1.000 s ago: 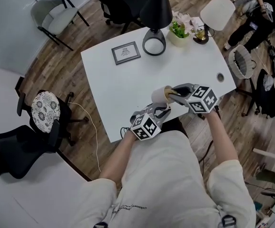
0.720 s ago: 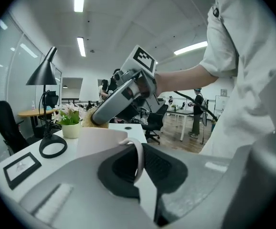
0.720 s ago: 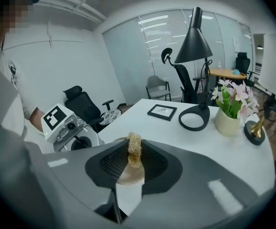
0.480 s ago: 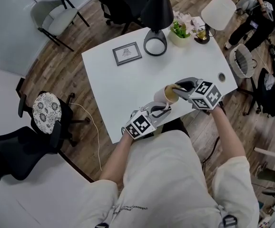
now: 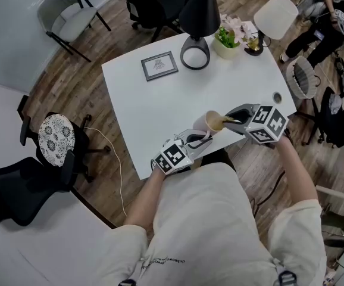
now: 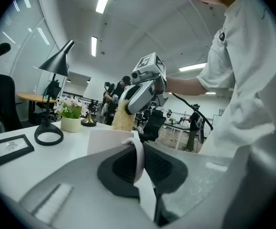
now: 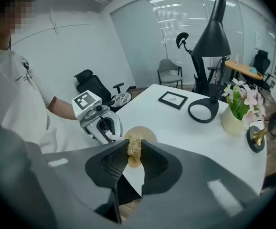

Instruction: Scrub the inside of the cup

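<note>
A white cup [image 5: 208, 123] with a tan inside stands near the front edge of the white table [image 5: 160, 109]. My left gripper [image 5: 201, 139] is shut on the cup's handle [image 6: 137, 151], and the cup wall [image 6: 110, 139] rises just past the jaws. My right gripper [image 5: 229, 121] is shut on a tan fibrous scrubber [image 7: 134, 151]. The scrubber [image 6: 123, 114] hangs down at the cup's mouth [image 7: 140, 135], its tip at the rim; how deep it reaches I cannot tell.
At the table's far side stand a black desk lamp [image 5: 194, 22], a framed picture [image 5: 158, 65], a potted plant [image 5: 225, 40] and a small brass piece [image 5: 253, 46]. Chairs [image 5: 71, 18] ring the table, and other people [image 5: 327, 16] are at the far right.
The right gripper has drawn back to the right, so the scrubber has come partly out of the cup. The cup and the left gripper have shifted only slightly.
</note>
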The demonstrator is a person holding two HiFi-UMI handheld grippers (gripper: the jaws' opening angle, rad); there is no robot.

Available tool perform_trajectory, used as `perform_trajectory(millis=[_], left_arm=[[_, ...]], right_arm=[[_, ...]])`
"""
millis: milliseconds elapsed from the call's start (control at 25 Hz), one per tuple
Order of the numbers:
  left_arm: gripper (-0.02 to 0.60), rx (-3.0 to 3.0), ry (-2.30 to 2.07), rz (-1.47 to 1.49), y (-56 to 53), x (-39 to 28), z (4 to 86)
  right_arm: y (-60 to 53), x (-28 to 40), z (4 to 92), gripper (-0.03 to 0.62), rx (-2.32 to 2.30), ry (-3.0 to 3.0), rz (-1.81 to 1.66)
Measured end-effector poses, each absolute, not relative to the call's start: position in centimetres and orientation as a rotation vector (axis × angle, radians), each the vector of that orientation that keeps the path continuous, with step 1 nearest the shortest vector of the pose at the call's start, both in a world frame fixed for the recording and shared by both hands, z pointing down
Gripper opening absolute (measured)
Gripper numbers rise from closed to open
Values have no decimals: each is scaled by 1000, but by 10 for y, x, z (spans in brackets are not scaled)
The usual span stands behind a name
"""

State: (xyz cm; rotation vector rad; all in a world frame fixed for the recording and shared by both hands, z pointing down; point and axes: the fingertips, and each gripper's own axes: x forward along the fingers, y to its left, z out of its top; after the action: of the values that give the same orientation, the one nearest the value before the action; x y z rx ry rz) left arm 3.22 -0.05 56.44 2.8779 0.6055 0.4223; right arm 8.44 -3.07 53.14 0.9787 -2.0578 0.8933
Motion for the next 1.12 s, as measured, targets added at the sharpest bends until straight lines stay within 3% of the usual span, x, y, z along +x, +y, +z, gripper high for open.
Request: perform_trajectory(millis=[600, 1120], left_arm=[[12, 2806, 620, 330, 6, 30, 544], [14, 2818, 504, 327, -15, 14, 550]], right_arm=[[-65, 65, 514, 97, 1110, -2200, 902], [-79, 113, 493, 97, 1405, -2195, 834]])
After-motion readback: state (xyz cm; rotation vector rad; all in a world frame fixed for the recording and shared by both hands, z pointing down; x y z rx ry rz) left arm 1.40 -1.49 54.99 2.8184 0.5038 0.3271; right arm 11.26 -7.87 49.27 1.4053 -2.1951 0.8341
